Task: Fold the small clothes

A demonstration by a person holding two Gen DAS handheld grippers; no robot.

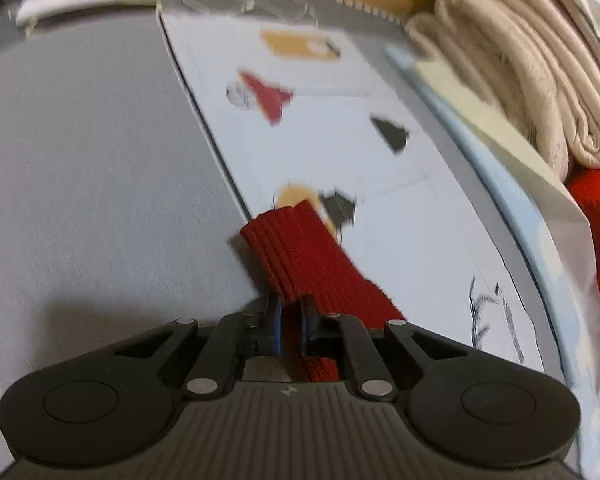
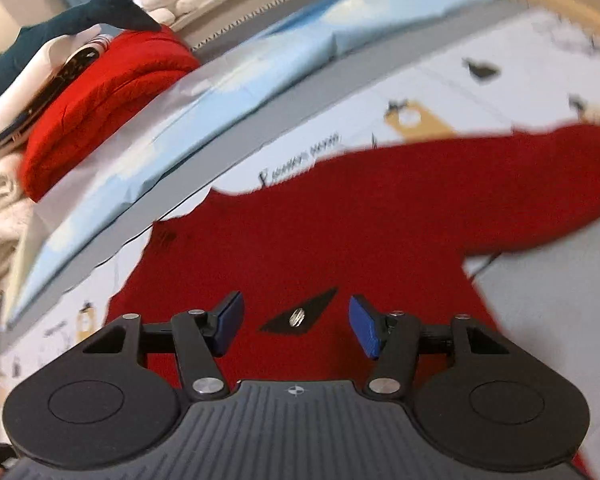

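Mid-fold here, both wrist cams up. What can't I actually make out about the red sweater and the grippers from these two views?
- Left wrist: left gripper hides how much sleeve cuff lies between its closed fingers.
- Left wrist: the sweater's body is out of frame.
- Right wrist: the red sweater hem is hidden under the open right gripper.
- Right wrist: the far sleeve runs off the right edge, blurred.

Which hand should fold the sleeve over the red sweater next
Left, probably. The left tongs are already shut on the sleeve cuff, while the right tongs hang open over the red sweater body, holding nothing.
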